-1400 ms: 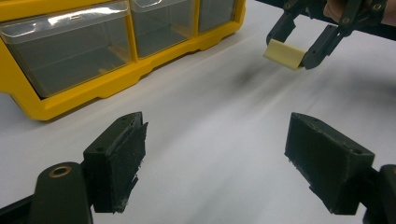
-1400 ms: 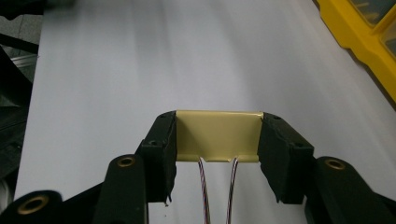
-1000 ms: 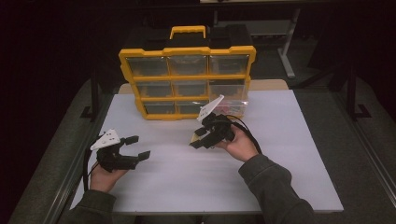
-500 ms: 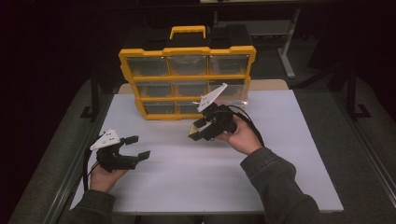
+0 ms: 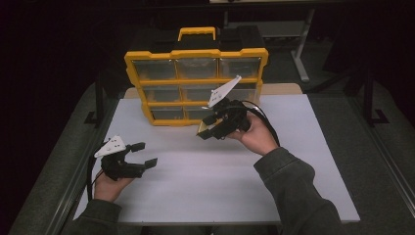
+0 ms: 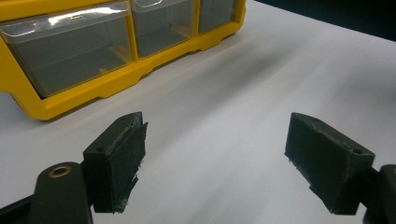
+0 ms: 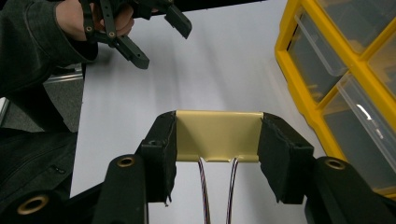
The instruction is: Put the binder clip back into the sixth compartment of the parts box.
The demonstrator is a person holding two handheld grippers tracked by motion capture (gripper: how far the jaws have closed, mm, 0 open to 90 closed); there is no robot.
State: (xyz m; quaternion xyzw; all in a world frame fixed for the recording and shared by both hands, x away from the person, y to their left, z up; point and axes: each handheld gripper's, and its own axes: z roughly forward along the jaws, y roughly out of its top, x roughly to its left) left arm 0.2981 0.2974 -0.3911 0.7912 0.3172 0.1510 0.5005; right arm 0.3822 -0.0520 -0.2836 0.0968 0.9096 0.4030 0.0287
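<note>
White table (image 5: 293, 161): 1 yellow organizer (image 5: 195, 56), 9 drawers, 2 grippers.

No text, label, brand, number or sign can be read anywhere in these views.

Flat tan plate (image 7: 217, 135) with two wires, held level
</note>
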